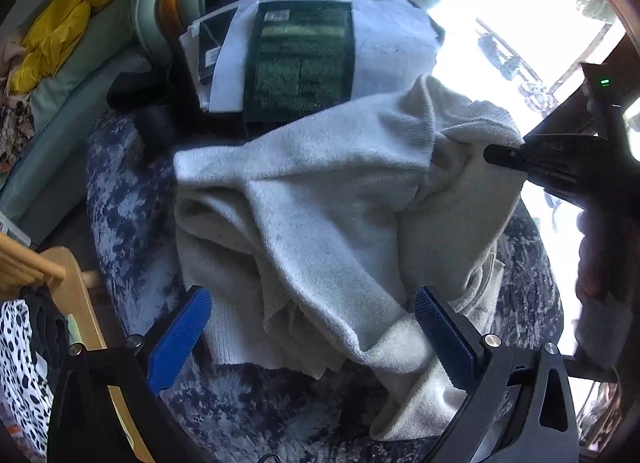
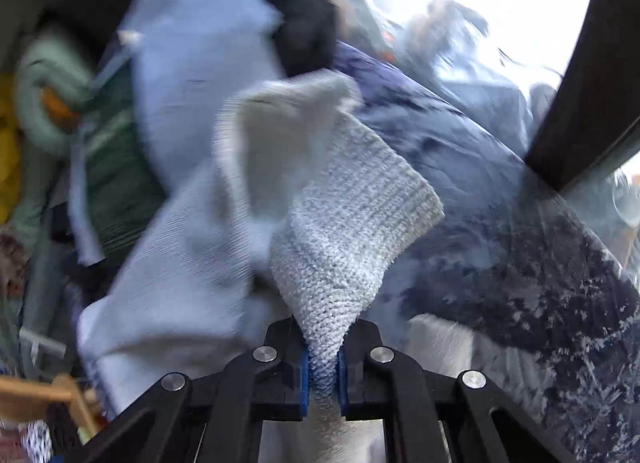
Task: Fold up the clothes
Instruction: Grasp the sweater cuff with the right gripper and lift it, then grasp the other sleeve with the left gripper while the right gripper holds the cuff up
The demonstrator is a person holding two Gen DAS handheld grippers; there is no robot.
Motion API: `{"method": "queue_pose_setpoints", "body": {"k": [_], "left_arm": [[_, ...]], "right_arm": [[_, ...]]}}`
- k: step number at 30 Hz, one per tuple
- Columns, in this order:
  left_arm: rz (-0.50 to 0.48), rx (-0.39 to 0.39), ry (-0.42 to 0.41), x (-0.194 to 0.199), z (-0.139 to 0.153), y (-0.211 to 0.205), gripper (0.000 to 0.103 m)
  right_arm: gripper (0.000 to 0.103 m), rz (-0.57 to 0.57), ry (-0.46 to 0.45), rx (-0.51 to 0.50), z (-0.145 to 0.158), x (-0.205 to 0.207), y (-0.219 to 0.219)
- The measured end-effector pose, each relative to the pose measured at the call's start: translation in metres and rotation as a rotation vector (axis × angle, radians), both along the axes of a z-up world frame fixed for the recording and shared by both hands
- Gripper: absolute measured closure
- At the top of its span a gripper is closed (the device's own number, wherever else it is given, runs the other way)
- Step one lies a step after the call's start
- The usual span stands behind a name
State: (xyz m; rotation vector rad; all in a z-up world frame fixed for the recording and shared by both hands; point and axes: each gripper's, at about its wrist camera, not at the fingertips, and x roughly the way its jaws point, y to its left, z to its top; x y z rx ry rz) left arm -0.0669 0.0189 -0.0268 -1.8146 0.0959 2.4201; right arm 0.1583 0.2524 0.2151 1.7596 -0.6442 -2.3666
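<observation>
A pale grey knitted sweater lies rumpled on a blue-and-white mottled fuzzy cushion. My left gripper is open, its blue pads on either side of the sweater's near hem, holding nothing. My right gripper is shut on a ribbed edge of the sweater and lifts it; this view is motion-blurred. The right gripper also shows in the left wrist view, pinching the sweater's far right part.
Folded clothes with a dark green patch are stacked at the cushion's far side. A yellow garment lies on a pale green seat at the left. A wooden rack and spotted fabric stand near left. A bright window is at the right.
</observation>
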Motion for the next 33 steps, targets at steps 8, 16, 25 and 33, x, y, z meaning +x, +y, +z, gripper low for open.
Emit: {"method": "queue_pose_setpoints", "body": {"k": [8, 16, 25, 33], "left_arm": [[-0.250, 0.037, 0.153, 0.016, 0.071, 0.005, 0.000], [-0.409, 0.130, 0.226, 0.044, 0.143, 0.001, 0.000], [-0.654, 0.283, 0.152, 0.073, 0.168, 0.048, 0.000], [-0.678, 0.337, -0.217, 0.070, 0.095, 0.075, 0.051]], "right_arm": [[0.096, 0.413, 0.178, 0.049, 0.135, 0.077, -0.053], [0.097, 0.674, 0.176, 0.072, 0.222, 0.166, -0.056], [0.097, 0.787, 0.122, 0.082, 0.251, 0.232, -0.056], [0.097, 0.752, 0.113, 0.088, 0.248, 0.265, -0.042]]}}
